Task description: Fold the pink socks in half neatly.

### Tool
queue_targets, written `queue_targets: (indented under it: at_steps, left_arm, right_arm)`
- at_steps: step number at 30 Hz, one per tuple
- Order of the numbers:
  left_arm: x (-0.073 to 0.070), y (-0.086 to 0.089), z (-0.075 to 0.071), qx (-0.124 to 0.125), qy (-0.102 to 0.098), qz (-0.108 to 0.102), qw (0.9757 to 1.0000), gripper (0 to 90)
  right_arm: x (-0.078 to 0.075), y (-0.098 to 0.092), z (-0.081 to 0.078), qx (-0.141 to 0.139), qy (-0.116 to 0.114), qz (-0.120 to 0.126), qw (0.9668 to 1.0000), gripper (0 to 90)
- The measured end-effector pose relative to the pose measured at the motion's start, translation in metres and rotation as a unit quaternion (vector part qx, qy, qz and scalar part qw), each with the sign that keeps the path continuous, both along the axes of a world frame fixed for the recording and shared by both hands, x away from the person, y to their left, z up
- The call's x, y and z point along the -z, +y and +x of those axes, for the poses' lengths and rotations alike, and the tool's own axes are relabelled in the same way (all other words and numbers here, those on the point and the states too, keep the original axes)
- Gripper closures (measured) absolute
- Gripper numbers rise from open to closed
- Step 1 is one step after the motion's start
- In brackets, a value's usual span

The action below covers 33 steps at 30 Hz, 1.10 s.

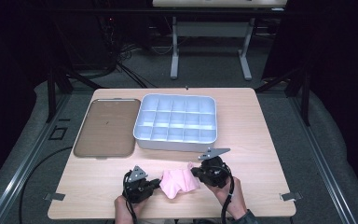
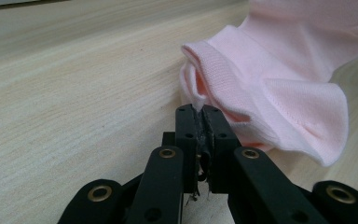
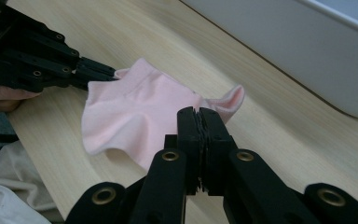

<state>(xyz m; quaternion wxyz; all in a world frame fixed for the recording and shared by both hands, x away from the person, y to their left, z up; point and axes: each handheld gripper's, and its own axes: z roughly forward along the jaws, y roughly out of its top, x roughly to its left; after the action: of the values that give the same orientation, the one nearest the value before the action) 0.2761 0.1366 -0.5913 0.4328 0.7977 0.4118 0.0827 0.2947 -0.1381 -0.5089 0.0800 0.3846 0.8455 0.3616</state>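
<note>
**Currently: Both Tools Clamped on Pink Cloth at Near Edge of Counter**

Left tool [image 1: 154, 184]: the jaws are fully closed on a thin edge of the pink cloth [image 1: 180, 182]. In the left gripper view, a sliver of hemmed fabric is pinched between the two pads [image 2: 189, 128], and the rest of the cloth [image 2: 279, 88] bunches up and to the right of the jaw tips. The tool lies low, close to the counter [image 1: 261, 140].

Right tool [image 1: 196, 171]: the jaws are likewise closed, with the opposite side of the cloth caught between them. In the right gripper view, the pads [image 3: 189, 128] meet over a raised corner of the fabric [image 3: 135, 112], and the cloth drapes away toward the left tool [image 3: 93, 74], which grips its far edge.

Cloth position: it spans the gap between the two tools, near the front edge of the counter, roughly midway across its width. Its middle sags in soft folds.

Surroundings: a white compartmented tray [image 1: 176, 123] sits just beyond the cloth, toward the counter's centre. A flat brown lid [image 1: 106, 128] lies immediately to the tray's left, side by side with it. The person's hands hold each tool from the bottom of the high view.
</note>
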Motion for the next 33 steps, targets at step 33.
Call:
queue_targets:
  at_steps: [33]
  left_arm:
    - [0.000,0.000,0.000,0.000,-0.001,0.001,1.0000,85.7]
  right_arm:
    - [0.012,0.071,-0.005,-0.081,-0.009,-0.014,0.9965,88.3]
